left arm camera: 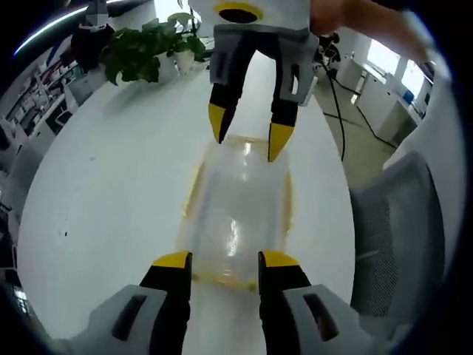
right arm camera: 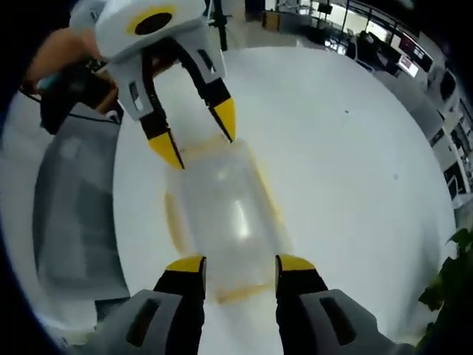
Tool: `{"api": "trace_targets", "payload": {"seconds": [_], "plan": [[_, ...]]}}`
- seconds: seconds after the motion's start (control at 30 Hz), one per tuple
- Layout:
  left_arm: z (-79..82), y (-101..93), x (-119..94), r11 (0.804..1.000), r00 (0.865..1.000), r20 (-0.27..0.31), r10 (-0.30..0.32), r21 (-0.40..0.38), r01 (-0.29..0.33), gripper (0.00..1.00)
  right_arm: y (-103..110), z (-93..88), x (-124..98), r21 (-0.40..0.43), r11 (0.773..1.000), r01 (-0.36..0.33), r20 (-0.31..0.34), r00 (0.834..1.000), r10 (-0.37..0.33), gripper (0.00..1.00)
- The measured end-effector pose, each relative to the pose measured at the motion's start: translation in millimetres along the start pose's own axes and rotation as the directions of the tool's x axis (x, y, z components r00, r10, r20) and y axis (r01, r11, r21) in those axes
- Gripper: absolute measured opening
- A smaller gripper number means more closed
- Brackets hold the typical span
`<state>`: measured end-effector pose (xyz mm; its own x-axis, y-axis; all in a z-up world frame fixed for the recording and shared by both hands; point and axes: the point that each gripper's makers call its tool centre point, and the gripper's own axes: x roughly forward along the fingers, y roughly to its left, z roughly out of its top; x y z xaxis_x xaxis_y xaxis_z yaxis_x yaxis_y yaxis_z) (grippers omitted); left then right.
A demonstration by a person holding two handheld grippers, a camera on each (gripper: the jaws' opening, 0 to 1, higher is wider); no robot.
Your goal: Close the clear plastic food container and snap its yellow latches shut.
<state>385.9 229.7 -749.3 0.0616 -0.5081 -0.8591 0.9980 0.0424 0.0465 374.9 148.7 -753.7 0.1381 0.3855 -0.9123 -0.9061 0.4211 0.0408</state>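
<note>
Left gripper view: the left gripper [left arm camera: 224, 259] stands jaws apart over the near end of the container [left arm camera: 236, 211], the right gripper [left arm camera: 250, 133] likewise at the far end, likely poised to press its end latches. It lies on the counter [left arm camera: 111, 185].

Clear container [left arm camera: 238, 214] with yellow latches [left arm camera: 194, 194]; white table [left arm camera: 118, 177]; yellow-tipped tools.
</note>
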Motion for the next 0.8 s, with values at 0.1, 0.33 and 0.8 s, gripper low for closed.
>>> {"api": "trace_targets", "payload": {"seconds": [0.1,0.33,0.8], "plan": [[5.5,-1.5,2.8,1.000,1.000,0.010,-0.008,0.000,0.008,0.35,2.0,5.1,3.6,-0.014,1.000,-0.007,0.003,1.000,0.007,0.36],[20.9,-4.0,10.2,1.000,0.999,0.032,-0.023,0.018,0.023,0.35,5.5,16.6,8.0,-0.038,0.999,-0.023,0.021,1.000,0.023,0.36],[36.3,-12.3,23.9,0.998,0.997,0.049,-0.057,0.030,0.055,0.34,7.2,26.1,12.1,-0.049,0.998,-0.039,0.044,0.998,0.041,0.36]]}}
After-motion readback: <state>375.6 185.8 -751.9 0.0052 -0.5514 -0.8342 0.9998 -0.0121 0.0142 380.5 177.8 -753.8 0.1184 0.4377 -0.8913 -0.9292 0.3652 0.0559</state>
